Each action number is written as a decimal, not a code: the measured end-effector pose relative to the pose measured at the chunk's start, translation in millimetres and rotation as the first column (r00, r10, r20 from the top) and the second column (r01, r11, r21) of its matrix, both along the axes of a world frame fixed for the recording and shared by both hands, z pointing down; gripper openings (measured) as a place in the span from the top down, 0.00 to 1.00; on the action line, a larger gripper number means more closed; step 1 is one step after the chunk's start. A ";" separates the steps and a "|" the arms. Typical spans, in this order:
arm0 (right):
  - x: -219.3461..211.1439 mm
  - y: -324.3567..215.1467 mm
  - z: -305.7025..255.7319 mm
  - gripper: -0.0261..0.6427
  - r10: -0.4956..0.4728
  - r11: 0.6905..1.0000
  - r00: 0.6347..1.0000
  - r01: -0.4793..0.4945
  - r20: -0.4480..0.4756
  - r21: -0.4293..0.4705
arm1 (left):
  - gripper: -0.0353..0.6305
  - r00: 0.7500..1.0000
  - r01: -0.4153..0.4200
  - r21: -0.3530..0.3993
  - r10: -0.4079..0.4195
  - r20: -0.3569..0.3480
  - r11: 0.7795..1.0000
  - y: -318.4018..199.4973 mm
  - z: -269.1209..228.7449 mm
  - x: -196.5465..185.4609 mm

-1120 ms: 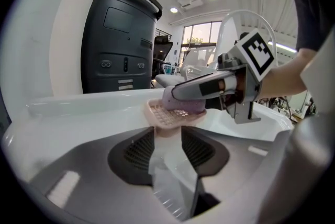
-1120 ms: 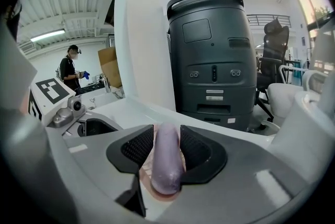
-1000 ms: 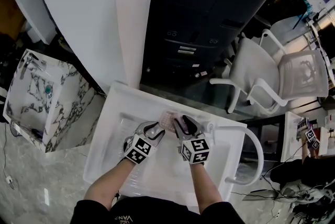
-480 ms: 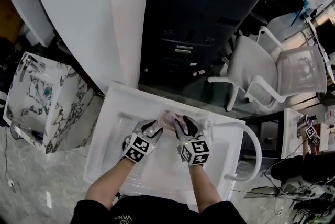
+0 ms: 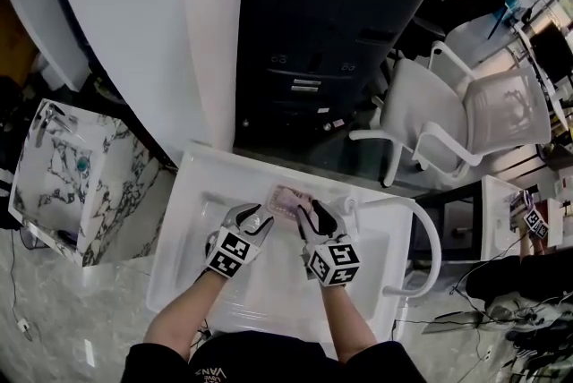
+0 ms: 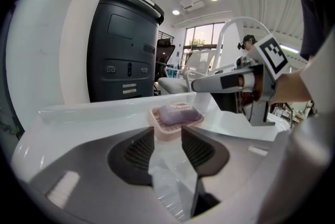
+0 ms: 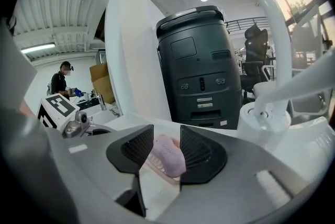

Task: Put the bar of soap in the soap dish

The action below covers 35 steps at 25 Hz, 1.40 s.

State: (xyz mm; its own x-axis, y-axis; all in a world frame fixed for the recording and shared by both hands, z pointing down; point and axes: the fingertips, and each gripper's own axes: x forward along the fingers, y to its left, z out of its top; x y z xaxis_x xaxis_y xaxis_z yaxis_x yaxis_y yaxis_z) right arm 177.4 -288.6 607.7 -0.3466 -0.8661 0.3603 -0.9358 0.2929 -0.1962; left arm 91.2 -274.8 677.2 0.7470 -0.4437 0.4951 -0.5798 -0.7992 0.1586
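1. Seeing the bar of soap (image 6: 179,113) lying in the soap dish (image 6: 157,122) on the sink (image 5: 192,193) rim.
2. Holding the left gripper (image 6: 167,142) with jaws apart, empty, near the dish.
3. Holding the right gripper (image 7: 166,147) with jaws apart, gripping nothing, just beside the soap.

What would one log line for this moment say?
bar of soap: lying in soap dish | dish: on sink ledge | left gripper: open, empty | right gripper: open, empty

Soap (image 6: 179,112) in soap dish (image 6: 161,134) on sink rim (image 6: 94,108); faucet (image 7: 264,113) right.
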 end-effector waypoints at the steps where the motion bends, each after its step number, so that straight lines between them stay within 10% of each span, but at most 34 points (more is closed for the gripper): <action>1: -0.3 2.2 -2.5 0.72 0.004 1.000 1.000 -0.004 0.003 0.003 | 0.69 1.000 0.004 0.003 -0.004 -0.004 1.000 0.2 -2.9 -1.5; 12: -1.5 33.9 -29.2 0.95 0.066 0.997 0.997 -0.067 0.030 0.049 | 0.69 0.998 0.038 0.059 -0.035 -0.048 0.998 17.3 -38.4 -26.8; 35: -6.2 156.8 -55.4 0.95 0.190 0.977 0.977 -0.198 0.095 0.082 | 0.87 0.987 0.060 0.145 -0.037 -0.158 0.988 107.8 -103.3 -73.0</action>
State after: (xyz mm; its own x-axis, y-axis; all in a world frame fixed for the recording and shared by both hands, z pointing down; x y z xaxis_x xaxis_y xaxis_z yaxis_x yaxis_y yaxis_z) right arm 171.2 -131.8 552.2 -0.1945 -0.9476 0.2536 -0.9574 0.1272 -0.2591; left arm 18.2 -167.0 573.9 0.7850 -0.5411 0.3017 -0.5963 -0.7921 0.1306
